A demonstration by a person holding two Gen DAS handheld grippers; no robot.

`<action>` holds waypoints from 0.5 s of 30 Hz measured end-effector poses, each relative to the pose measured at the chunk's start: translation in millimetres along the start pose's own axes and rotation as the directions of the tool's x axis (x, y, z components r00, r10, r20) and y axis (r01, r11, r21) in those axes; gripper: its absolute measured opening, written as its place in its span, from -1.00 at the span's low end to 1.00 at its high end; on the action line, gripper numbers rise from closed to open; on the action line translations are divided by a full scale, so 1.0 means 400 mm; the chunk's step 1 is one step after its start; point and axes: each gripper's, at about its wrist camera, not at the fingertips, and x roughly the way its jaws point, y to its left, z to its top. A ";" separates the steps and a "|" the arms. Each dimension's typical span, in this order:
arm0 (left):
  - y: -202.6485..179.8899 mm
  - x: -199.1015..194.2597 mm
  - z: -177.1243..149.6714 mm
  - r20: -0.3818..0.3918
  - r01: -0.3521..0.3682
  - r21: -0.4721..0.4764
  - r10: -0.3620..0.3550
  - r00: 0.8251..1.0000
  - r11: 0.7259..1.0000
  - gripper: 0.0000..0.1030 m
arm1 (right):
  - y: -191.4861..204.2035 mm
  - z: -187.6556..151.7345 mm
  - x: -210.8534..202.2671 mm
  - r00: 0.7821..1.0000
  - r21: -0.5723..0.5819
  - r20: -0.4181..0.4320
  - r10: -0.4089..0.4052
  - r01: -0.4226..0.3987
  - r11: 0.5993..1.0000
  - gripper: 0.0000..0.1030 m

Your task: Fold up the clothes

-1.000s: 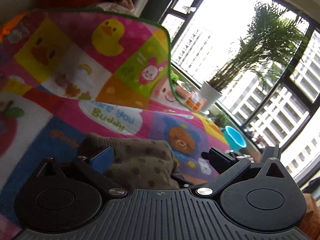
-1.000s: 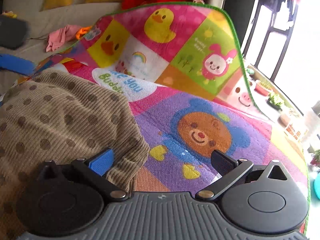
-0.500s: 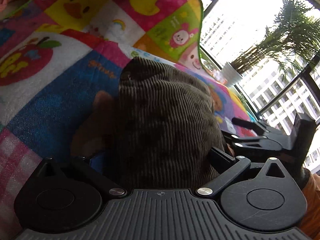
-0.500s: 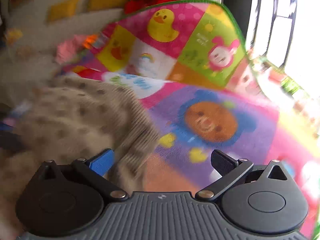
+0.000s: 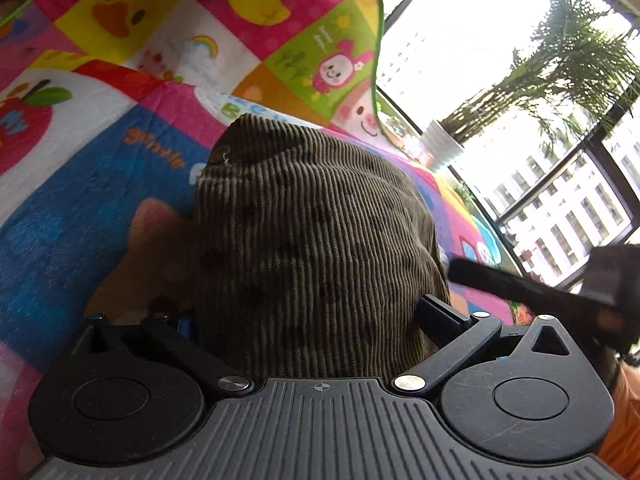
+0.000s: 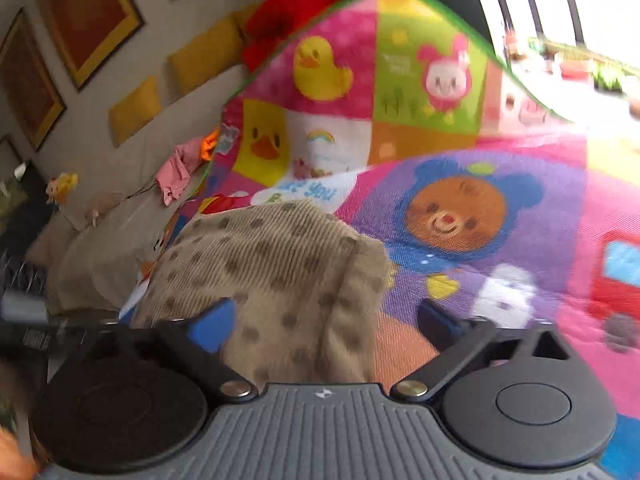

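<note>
Left wrist view is showing the left gripper (image 5: 312,316) with fingers apart around the brown spotted garment (image 5: 316,240) — whether pads are pressing, I cannot tell. Right gripper (image 6: 324,320) is closing its jaws — garment lying between them on the colourful mat (image 6: 520,208).

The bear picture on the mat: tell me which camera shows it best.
Right wrist view: the bear picture lies fully visible beside the dotted corduroy garment. In the left wrist view, the garment hides nearly all of it.

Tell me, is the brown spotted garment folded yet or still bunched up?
Bunched, not neatly folded: the brown corduroy garment sits humped on the play mat, edges rumpled.
</note>
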 end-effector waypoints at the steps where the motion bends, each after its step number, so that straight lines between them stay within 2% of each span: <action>1: -0.004 0.007 0.004 -0.002 0.002 0.003 -0.002 1.000 1.000 1.00 | -0.006 0.009 0.023 1.000 0.016 -0.014 0.017 -0.017 1.000 0.55; 4: -0.011 0.035 0.031 -0.007 -0.005 0.023 0.006 1.000 1.000 1.00 | -0.006 0.036 0.065 0.999 0.003 0.000 0.033 -0.033 0.999 0.50; 8: -0.009 0.095 0.097 0.002 -0.006 0.039 0.006 1.000 0.999 1.00 | -0.013 0.110 0.095 0.997 -0.037 0.072 0.010 -0.007 0.999 0.48; 11: -0.024 0.143 0.143 0.019 -0.007 0.063 0.006 1.000 0.998 1.00 | -0.027 0.169 0.122 0.993 -0.081 0.113 -0.045 0.054 0.995 0.48; 13: -0.038 0.158 0.145 0.014 -0.013 0.089 0.012 1.000 0.996 1.00 | -0.050 0.194 0.139 0.990 -0.071 0.113 -0.088 0.096 0.993 0.48; 15: -0.053 0.163 0.138 0.011 -0.023 0.127 0.022 1.000 0.992 1.00 | -0.067 0.198 0.139 0.987 -0.062 0.112 -0.113 0.120 0.991 0.57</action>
